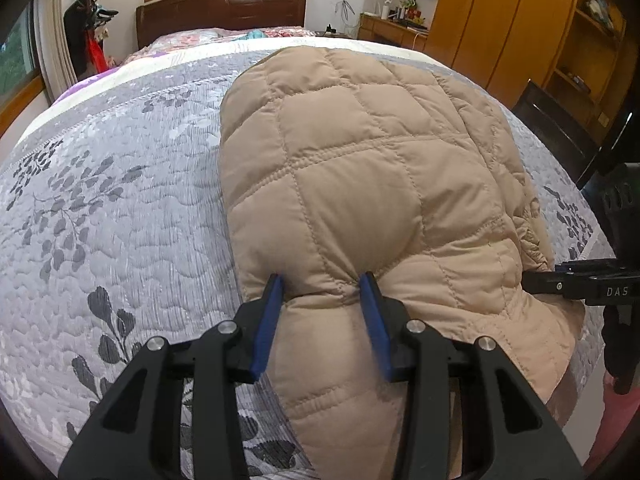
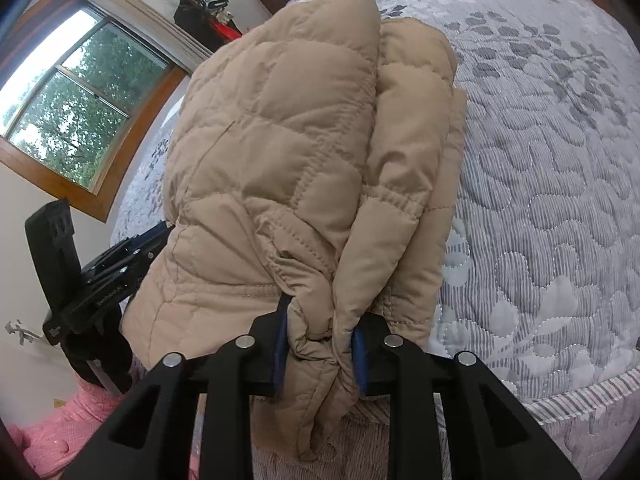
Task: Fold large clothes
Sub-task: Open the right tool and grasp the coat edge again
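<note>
A tan quilted jacket [image 1: 360, 168] lies folded lengthwise on the grey leaf-patterned bedspread [image 1: 120, 200], its near end raised off the bed's front edge. My left gripper [image 1: 322, 284] is shut on the jacket's near left part, fabric bulging between the blue pads. My right gripper [image 2: 320, 320] is shut on a bunched fold of the jacket [image 2: 288, 140] at its near right corner. Each gripper shows in the other's view, the right one [image 1: 576, 280] at the jacket's right edge and the left one [image 2: 120, 264] at its left edge.
The bed's dark wooden headboard [image 1: 224, 12] is at the far end, with a coat stand [image 1: 90, 20] at left and wooden wardrobes [image 1: 500, 20] at right. A window [image 2: 68, 96] is left of the bed. A pink knitted garment [image 2: 68, 424] shows low beside the bed.
</note>
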Available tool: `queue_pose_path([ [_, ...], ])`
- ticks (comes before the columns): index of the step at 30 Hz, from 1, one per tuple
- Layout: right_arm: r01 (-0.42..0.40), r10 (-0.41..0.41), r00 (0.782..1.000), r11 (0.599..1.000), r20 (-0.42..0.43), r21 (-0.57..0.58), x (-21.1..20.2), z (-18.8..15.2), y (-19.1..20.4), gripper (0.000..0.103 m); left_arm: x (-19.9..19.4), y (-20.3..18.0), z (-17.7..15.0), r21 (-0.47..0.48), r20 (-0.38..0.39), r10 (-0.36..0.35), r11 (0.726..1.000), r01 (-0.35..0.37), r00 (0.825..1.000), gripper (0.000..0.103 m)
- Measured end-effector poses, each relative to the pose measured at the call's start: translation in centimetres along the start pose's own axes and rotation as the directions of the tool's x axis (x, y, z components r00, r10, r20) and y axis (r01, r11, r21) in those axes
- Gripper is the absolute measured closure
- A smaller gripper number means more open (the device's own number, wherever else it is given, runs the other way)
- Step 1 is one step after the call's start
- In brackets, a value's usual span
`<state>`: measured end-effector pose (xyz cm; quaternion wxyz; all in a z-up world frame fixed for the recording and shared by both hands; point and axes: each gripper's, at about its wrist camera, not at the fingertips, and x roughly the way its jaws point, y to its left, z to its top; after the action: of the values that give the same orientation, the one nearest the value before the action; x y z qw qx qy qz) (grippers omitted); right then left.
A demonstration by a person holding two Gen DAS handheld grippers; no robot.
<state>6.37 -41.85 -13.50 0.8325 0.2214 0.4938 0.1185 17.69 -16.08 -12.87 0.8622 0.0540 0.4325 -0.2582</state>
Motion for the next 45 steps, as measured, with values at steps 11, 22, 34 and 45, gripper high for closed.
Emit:
queue_pose_path([
  [11, 0.170, -0.165, 0.981, 0.984, 0.099, -0.052, -5.6, -1.1, 3.0, 0.050, -4.3, 2.2, 1.3, -0.045, 0.062, -0.040, 0.998, 0.043, 0.997, 0.064],
  [22, 0.181, -0.175, 0.977, 0.982, 0.123, -0.043, -5.3, 7.2, 3.3, 0.046, -3.2, 1.1, 4.9, -0.112, 0.022, -0.143, 0.983, 0.145, 0.989, 0.065],
  [34, 0.084, -0.082, 0.994, 0.996, 0.078, -0.020, -2.6, 10.8, 1.7, 0.092, -1.8, -0.7, 6.2, -0.095, 0.028, -0.115, 0.989, 0.117, 0.993, 0.066],
  [45, 0.128, -0.130, 0.987, 0.991, 0.094, 0.027, -2.8, 9.6, -0.4, 0.094, -1.0, -2.6, 5.9, -0.025, 0.014, -0.111, 0.994, 0.111, 0.994, 0.066],
])
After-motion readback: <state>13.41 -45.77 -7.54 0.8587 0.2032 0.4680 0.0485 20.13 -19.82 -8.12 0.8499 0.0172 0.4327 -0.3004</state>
